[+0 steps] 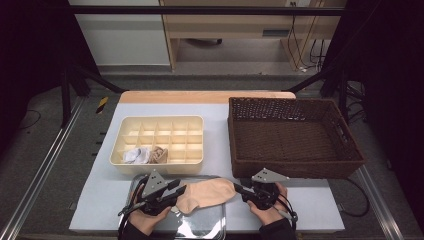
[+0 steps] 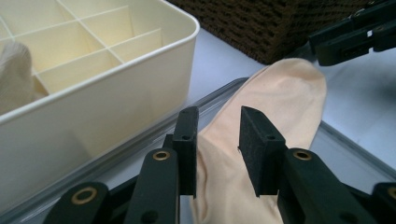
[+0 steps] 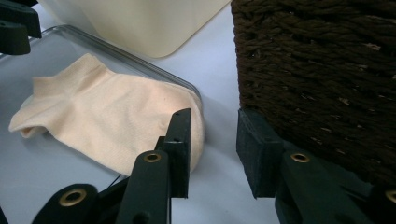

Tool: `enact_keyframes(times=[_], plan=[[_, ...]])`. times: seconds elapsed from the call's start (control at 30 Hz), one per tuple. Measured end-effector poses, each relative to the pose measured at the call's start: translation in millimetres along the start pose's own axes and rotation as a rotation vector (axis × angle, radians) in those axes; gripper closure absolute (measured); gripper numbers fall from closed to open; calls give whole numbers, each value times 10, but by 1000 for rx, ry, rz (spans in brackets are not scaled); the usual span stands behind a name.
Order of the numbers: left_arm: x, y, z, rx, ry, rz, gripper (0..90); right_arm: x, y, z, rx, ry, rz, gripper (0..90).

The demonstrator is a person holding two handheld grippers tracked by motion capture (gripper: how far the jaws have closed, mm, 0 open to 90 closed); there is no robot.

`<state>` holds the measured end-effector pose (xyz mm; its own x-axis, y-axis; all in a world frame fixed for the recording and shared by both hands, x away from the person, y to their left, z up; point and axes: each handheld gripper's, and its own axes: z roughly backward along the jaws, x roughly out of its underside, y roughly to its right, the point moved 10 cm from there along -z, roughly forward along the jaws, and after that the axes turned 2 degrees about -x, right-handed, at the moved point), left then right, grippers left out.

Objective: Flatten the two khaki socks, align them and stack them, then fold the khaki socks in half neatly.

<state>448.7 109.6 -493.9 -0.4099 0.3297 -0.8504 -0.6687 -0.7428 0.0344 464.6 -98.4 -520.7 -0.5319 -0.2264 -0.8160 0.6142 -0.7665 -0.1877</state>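
**Peach sock laid flat on clear tray**

Where seen from the high view: sock (image 1: 206,194) flat on tray (image 1: 200,226), between left gripper (image 1: 176,191) and right gripper (image 1: 239,189).

Left gripper view: jaws parted, sock (image 2: 261,121) between, unpressed.

Right gripper view: jaws parted beside sock (image 3: 112,121) toe, wicker basket (image 3: 322,70) alongside.

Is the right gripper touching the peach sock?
Cannot tell. In the right gripper view, the right gripper stands open beside the sock; its left pad overlaps the toe.

High view looks forward and down over the whole bench (image 1: 320,200). Both gripper views sit low and close, sharing the peach sock (image 2: 271,107).
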Motion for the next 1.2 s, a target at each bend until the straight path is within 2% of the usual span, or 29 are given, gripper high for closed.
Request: enact_keyframes(times=[0.1,0.37,0.7,0.93,0.97,1.03,1.2], plan=[[-1,39,-44,3,-4,-10,692,-4,4,14,0,6,-3,657],[-59,124,-129,22,4,-7,725,27,61,70,1,17,-27,635],[-132,343,-280,59,0,-46,748,30,63,97,-2,31,-34,618],[-91,389,-405,70,-27,-48,799,22,59,67,-8,33,-41,627],[-45,397,-444,68,-48,-59,809,28,59,53,-10,30,-44,630],[-15,397,-469,65,-60,-65,826,27,50,37,-16,32,-45,636],[71,404,-510,64,-93,-74,852,46,-9,-27,-49,27,-71,631]])
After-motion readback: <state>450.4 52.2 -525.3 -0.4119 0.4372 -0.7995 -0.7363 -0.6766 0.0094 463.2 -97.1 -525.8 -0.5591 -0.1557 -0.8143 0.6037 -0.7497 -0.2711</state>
